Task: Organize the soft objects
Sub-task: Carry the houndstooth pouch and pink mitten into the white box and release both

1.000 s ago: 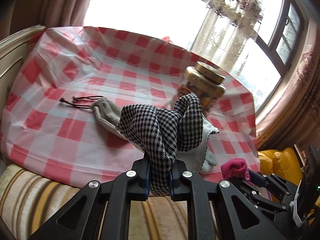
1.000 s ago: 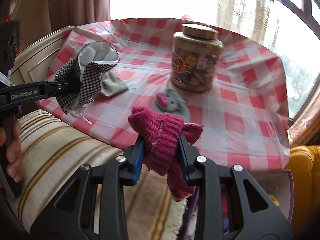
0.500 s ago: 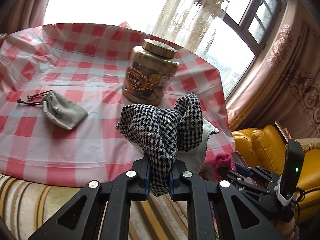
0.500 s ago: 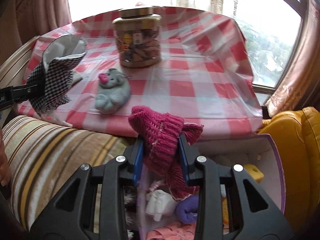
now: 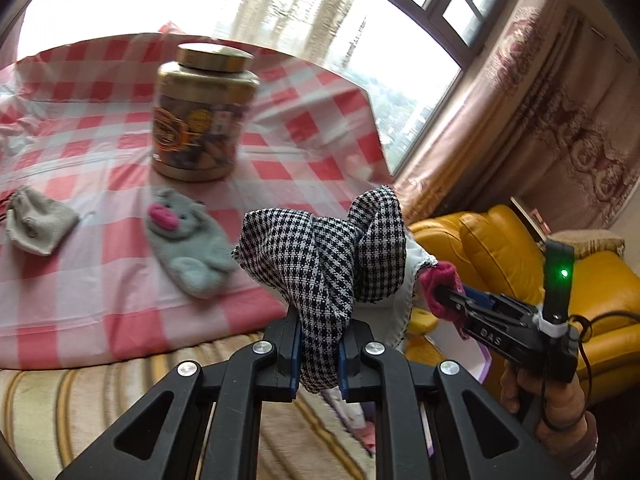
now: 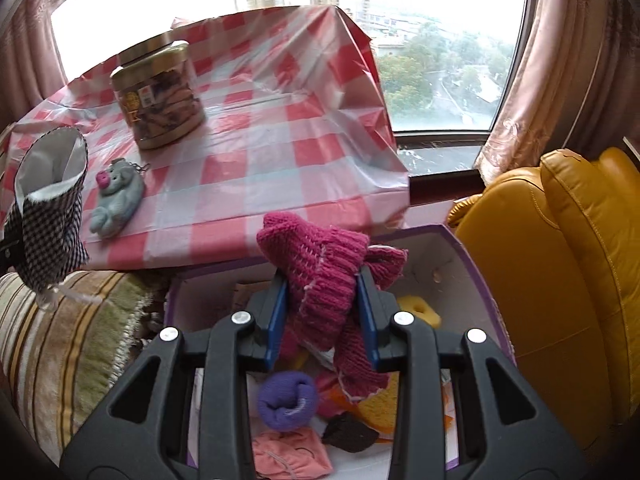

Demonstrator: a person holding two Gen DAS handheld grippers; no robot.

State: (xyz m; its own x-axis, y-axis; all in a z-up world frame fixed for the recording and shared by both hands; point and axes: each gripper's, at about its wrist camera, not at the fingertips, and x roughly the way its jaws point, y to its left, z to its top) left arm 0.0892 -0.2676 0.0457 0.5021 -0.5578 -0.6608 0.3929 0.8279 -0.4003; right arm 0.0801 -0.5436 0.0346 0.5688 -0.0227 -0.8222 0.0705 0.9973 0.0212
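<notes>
My left gripper (image 5: 318,354) is shut on a black-and-white houndstooth cloth bag (image 5: 320,256) with a white lining; the same bag (image 6: 50,208) shows at the left edge of the right wrist view. A magenta knitted piece (image 6: 320,276) is pinched in my right gripper (image 6: 322,320), hanging above an open white box with purple edges (image 6: 452,240) that holds several soft items, among them a purple roll (image 6: 287,400) and a pink cloth (image 6: 292,454). My right gripper (image 5: 444,296) also appears low right in the left wrist view. A grey plush toy (image 5: 184,240) and a grey drawstring pouch (image 5: 38,220) lie on the checked tablecloth.
A gold-lidded jar (image 5: 202,112) stands on the red-and-white checked table (image 6: 280,152). A striped cushion (image 6: 60,344) lies below the table's edge on the left. A yellow leather armchair (image 6: 560,272) flanks the box on the right. Window and curtains lie behind.
Both grippers have swung right, away from the table, still holding their loads. The box has come into full view under the right gripper, and the plush toy now shows in the left wrist view.
</notes>
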